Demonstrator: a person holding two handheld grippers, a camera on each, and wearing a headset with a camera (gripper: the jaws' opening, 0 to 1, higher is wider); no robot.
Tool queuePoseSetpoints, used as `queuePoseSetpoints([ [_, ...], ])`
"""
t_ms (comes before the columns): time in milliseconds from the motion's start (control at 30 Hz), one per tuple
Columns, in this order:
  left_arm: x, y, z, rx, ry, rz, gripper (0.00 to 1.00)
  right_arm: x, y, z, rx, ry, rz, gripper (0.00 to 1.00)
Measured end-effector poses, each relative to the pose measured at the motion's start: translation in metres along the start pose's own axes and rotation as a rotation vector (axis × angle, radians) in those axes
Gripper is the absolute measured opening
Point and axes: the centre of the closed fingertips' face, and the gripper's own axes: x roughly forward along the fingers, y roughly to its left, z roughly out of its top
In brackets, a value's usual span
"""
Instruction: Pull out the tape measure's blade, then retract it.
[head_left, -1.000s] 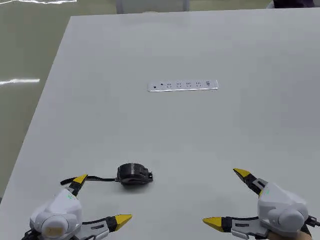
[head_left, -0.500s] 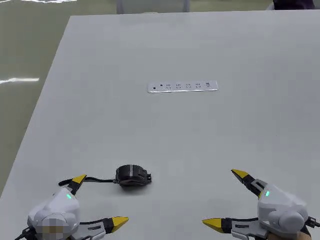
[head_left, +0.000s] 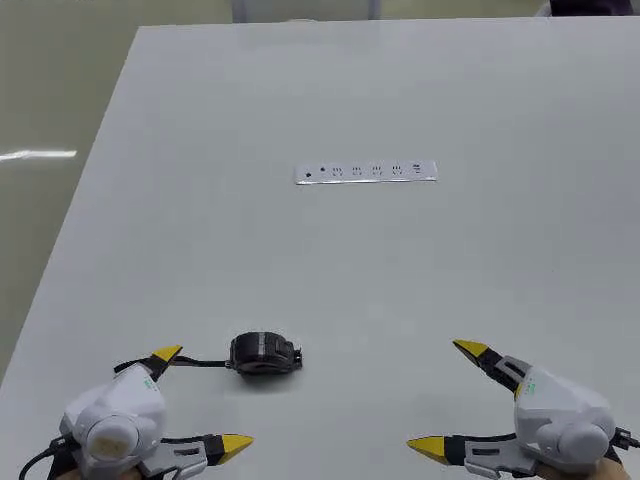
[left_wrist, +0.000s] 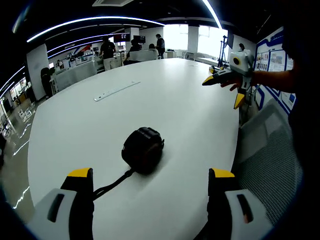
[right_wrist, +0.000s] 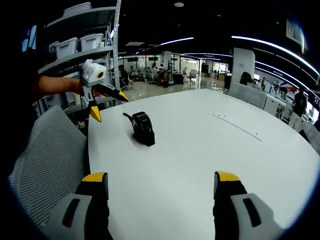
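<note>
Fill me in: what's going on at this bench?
A person holds a two-jaw tool in each hand over a white table. A black tape measure lies on the table just ahead of the left tool, with its strap trailing toward that tool and no blade drawn out. The right tool hovers well off to the side. Both tools are open and neither touches the tape measure. A power strip sits farther up the table.

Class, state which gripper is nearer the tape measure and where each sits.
Left. The left gripper is just beside the tape measure; the right gripper is farther off on its other side.
</note>
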Motion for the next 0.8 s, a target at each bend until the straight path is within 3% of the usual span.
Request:
queuePoseSetpoints([
  [333,0.007,0.006,0.001,0.045,0.009,-0.038,0.89,0.01,-0.006,0.003,-0.035,0.003,0.034,0.82],
  [800,0.02,0.011,0.002,0.132,0.033,-0.109,0.72,0.028,-0.011,0.005,-0.107,0.017,0.102,0.71],
])
